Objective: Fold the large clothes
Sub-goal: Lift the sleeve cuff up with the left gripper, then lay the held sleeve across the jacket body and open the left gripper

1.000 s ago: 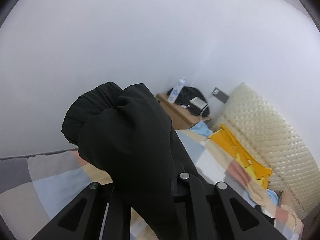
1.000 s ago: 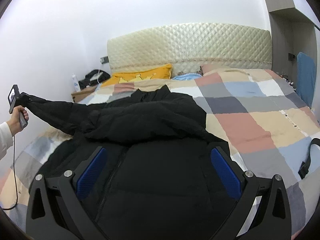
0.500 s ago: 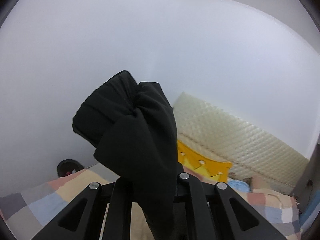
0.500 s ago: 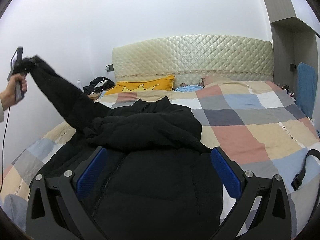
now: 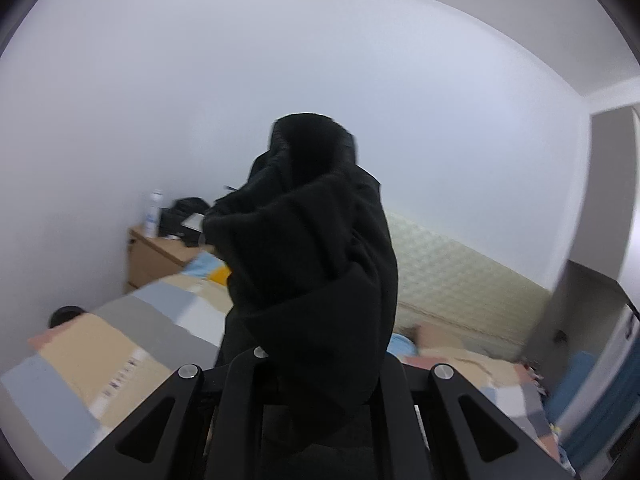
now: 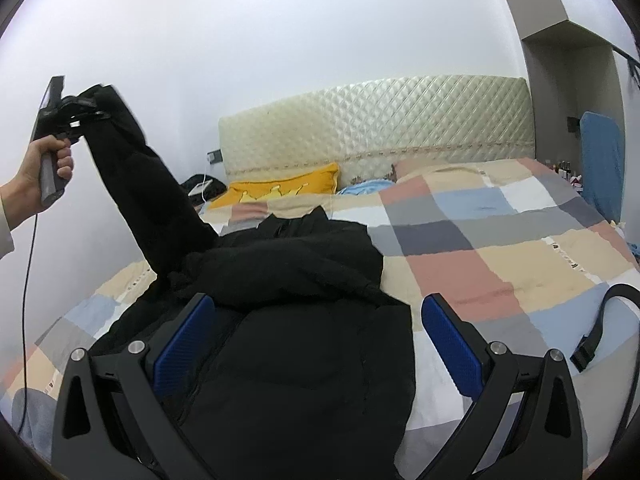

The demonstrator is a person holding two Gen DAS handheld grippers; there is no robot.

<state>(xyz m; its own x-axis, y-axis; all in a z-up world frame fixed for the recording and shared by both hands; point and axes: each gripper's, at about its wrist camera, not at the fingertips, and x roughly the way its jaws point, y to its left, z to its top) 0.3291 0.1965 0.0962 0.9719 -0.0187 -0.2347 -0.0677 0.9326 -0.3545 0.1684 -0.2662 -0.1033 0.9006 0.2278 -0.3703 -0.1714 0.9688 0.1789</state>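
Note:
A large black puffer jacket (image 6: 296, 320) lies on the bed's checked quilt (image 6: 500, 248). My left gripper (image 6: 86, 110) is shut on the cuff of its left sleeve (image 6: 156, 204) and holds it high above the bed's left side. In the left wrist view the bunched sleeve (image 5: 312, 248) fills the middle and hides the fingertips of the left gripper (image 5: 316, 364). My right gripper (image 6: 316, 344) is open and empty, with blue pads (image 6: 448, 344), low over the jacket's body.
A quilted cream headboard (image 6: 376, 120) and a yellow pillow (image 6: 280, 190) stand at the far end. A wooden nightstand (image 5: 160, 256) with a bottle and bag is by the left wall. A black strap (image 6: 600, 328) lies on the quilt at right.
My left gripper has lifted the sleeve from low over the bed's left edge to high in the air and swung toward the headboard. The right gripper stays open over the jacket.

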